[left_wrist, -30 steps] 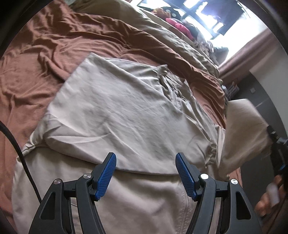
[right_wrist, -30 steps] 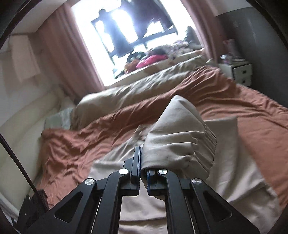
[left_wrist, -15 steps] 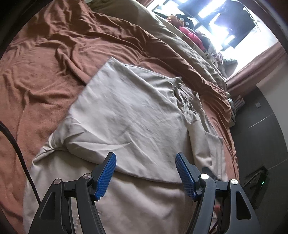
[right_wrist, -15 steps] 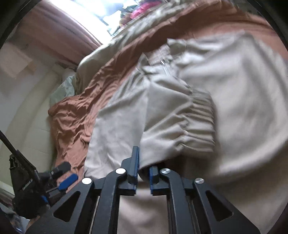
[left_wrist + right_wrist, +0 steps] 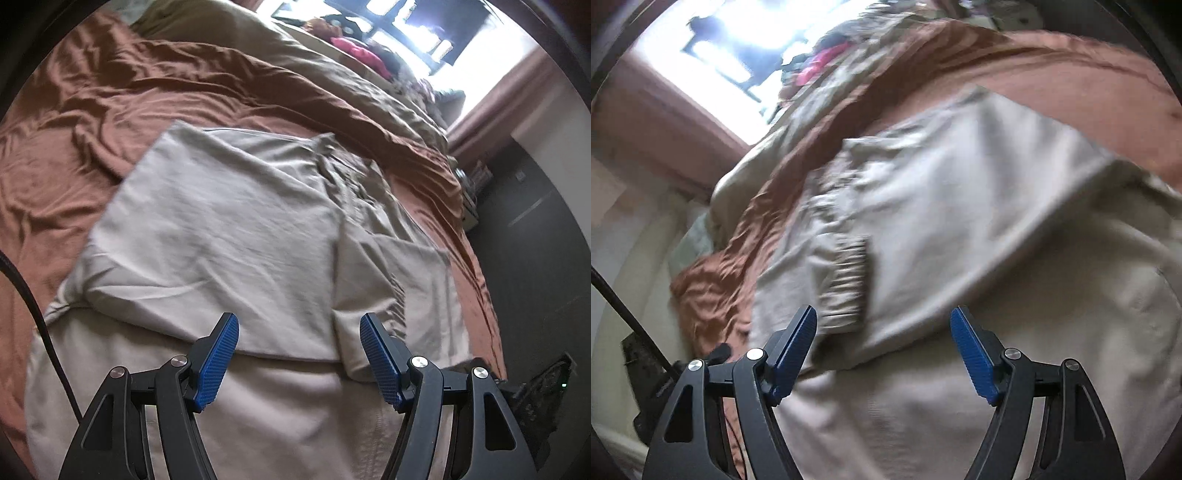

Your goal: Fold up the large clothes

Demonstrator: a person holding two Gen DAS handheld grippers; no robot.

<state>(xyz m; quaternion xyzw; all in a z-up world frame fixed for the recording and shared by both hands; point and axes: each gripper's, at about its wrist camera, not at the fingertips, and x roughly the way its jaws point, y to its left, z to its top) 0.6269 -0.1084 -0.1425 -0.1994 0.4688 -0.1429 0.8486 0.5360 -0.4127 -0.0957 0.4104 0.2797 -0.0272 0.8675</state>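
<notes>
Jacket [image 5: 229, 236]: beige, spread on brown bedsheet [image 5: 74, 147], directly ahead of and under both grippers.
Look: light woven fabric, mildly creased; both side panels are folded in over the body; zip placket is bunched near the far end; views are motion-blurred.
Sleeve [image 5: 846, 273]: laid across the folded part, elastic ribbed cuff seen just past the right gripper's left finger; not touched by either pad.
Left gripper [image 5: 299, 354]: jaws spread wide, nothing held; hovers over the near edge of the folded panel.
Right gripper [image 5: 882, 350]: jaws spread wide, nothing between the pads; sleeve is judged as released onto the body.
Key relation: long axis runs away from both tools, near hem toward the far collar end; near hem lies below the fingers in both views, far end well apart.
Nearer hand: neither clearly; each is over its own side of the near hem.
Step judged: side folds done, lengthwise fold not yet done.
Next move calls for: both near corners to be pinched, lifted together and carried along the long axis to the far end.
Risk: sleeve or panels may slip out if one side is lifted higher.
Background: duvet [image 5: 332, 62] and window [image 5: 713, 48] beyond the bed, not involved.
</notes>
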